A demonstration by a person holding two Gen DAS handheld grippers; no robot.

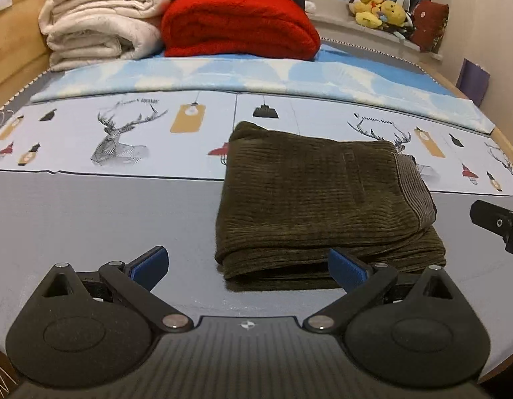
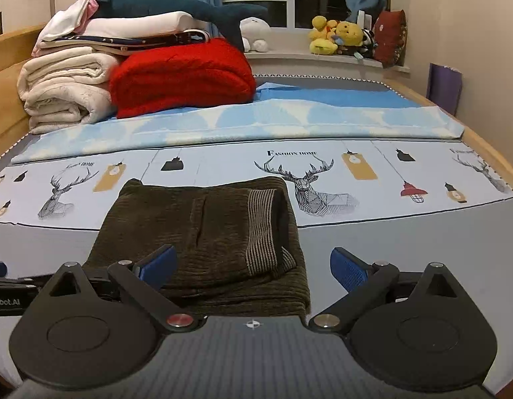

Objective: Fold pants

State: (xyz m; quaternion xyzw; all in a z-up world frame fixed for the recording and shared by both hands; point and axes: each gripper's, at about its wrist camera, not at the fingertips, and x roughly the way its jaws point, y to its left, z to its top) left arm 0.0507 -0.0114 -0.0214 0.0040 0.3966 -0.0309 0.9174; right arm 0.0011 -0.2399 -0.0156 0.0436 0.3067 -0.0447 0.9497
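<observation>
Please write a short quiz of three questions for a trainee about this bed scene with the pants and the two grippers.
1. True or false: the pants lie folded on the bed.
2. What is the state of the left gripper and the right gripper? A) both shut on cloth B) both open, holding nothing C) one open, one shut
3. Which colour is the blanket beside the cream blankets?

Key: 1 true; 2 B; 3 red.

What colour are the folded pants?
Dark olive-brown corduroy pants; seen best in the right wrist view.
</observation>
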